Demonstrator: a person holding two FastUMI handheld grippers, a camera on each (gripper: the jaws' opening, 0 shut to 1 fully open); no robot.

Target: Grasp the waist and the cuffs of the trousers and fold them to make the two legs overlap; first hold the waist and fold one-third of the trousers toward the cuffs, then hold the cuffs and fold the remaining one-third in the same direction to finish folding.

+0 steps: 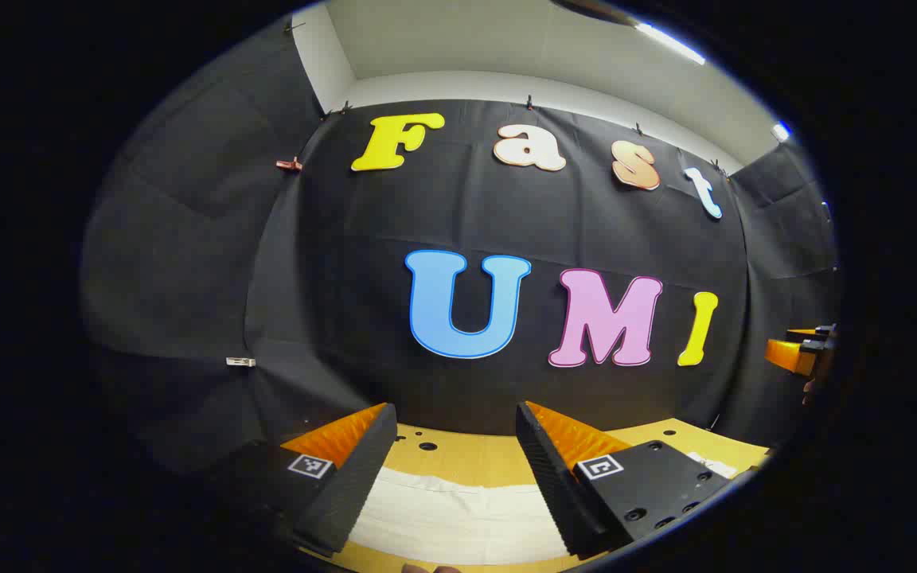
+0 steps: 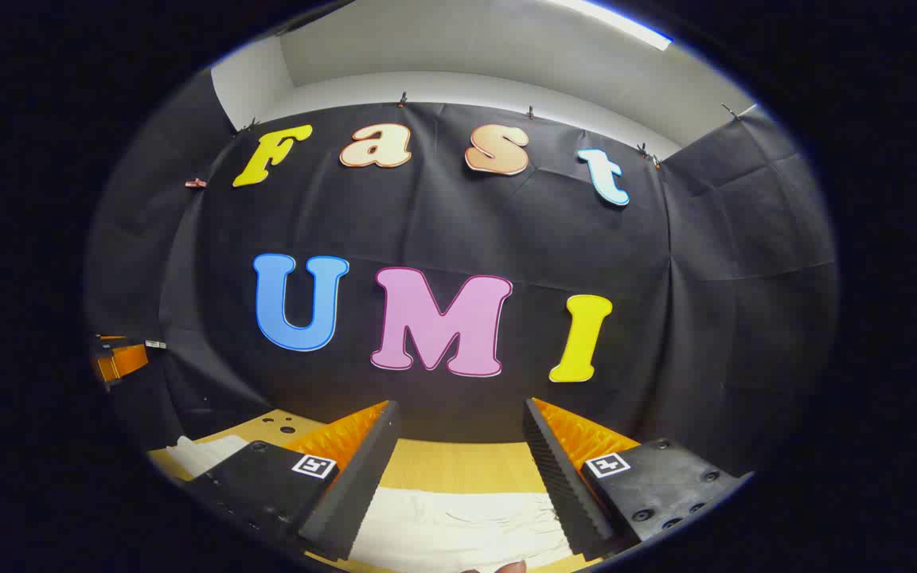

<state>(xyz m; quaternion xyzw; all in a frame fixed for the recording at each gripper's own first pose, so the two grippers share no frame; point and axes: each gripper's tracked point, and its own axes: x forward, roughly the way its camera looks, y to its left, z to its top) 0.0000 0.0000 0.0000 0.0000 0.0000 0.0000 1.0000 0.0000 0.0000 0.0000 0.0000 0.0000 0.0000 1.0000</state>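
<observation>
White trousers [image 1: 458, 513] on wooden table [image 1: 466, 458]; both claws agape

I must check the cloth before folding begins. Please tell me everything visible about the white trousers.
The white trousers lie flat on the wooden table, pale woven-looking fabric with light creases and a stitched edge. Each open gripper, left and right, hangs above them without touching. Waist and cuffs cannot be told apart here.
</observation>
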